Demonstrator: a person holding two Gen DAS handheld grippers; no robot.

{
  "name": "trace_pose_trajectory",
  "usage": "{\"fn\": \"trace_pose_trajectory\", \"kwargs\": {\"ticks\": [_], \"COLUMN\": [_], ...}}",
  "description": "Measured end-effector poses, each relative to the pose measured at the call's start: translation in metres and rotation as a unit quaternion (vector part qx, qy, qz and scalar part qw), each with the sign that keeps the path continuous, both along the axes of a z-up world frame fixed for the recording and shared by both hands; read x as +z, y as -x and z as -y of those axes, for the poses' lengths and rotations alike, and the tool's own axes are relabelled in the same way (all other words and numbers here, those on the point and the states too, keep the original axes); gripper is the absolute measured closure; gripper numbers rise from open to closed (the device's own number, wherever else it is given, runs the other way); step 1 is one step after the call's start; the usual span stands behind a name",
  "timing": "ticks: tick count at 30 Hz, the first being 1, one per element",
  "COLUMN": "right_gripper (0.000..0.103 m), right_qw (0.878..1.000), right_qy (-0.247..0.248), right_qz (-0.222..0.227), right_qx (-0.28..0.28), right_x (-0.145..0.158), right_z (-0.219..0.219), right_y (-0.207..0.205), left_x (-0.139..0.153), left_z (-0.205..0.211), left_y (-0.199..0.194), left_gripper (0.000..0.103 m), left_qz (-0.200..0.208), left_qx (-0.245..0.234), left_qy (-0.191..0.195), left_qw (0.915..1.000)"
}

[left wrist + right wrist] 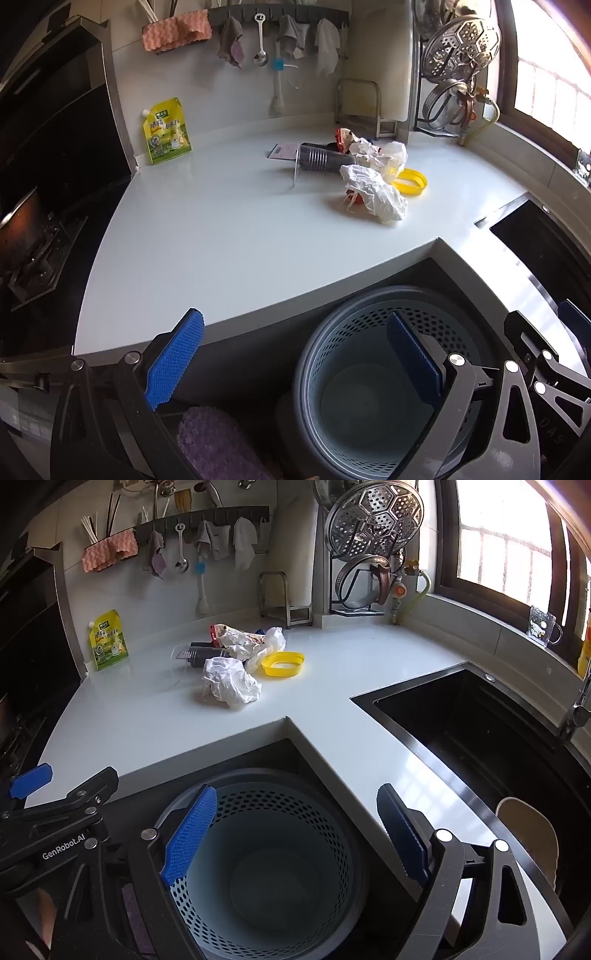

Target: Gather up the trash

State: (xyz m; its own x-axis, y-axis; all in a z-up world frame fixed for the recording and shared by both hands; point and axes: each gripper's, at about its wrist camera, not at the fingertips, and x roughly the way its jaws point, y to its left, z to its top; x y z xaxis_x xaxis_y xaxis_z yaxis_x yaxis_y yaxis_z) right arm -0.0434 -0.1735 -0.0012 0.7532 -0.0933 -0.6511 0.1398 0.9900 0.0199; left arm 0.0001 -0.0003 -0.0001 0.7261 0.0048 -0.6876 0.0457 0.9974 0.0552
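A pile of trash lies on the white counter (207, 236): a crumpled white paper (376, 192) (229, 683), a dark plastic cup on its side (323, 158) (205, 655), a yellow lid (410, 181) (283, 663), a white plastic bag (393, 155) (271, 640) and a red snack wrapper (343, 138) (229, 633). A perforated grey bin (369, 387) (266, 867) stands on the floor below the counter's inner corner and looks empty. My left gripper (295, 365) is open and empty over the bin's left side. My right gripper (295, 834) is open and empty above the bin.
A yellow-green pouch (166, 131) (108, 640) leans on the back wall. A black sink (480, 731) is at the right, a stove (33, 236) at the left. A rack with steamer and lids (373, 546) and a hook rail with cloths (280, 22) are behind.
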Motion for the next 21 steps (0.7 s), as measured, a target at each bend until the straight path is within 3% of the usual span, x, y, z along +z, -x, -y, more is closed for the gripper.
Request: {"fn": "trace_pose_trajectory", "kwargs": {"ticks": [21], "right_gripper": [0.019], "right_qw": [1.000], "right_qy": [-0.003], "right_qz": [0.001], "right_qx": [-0.001], "right_x": [-0.0004], "right_z": [0.0007], "right_y": [0.0012], "left_x": [0.0060], "left_z": [0.0020], "left_y": [0.0024], "left_gripper": [0.006], "left_qz": [0.010], "left_qx": [-0.004], "left_qy": [-0.004], "left_qw": [0.9999]}}
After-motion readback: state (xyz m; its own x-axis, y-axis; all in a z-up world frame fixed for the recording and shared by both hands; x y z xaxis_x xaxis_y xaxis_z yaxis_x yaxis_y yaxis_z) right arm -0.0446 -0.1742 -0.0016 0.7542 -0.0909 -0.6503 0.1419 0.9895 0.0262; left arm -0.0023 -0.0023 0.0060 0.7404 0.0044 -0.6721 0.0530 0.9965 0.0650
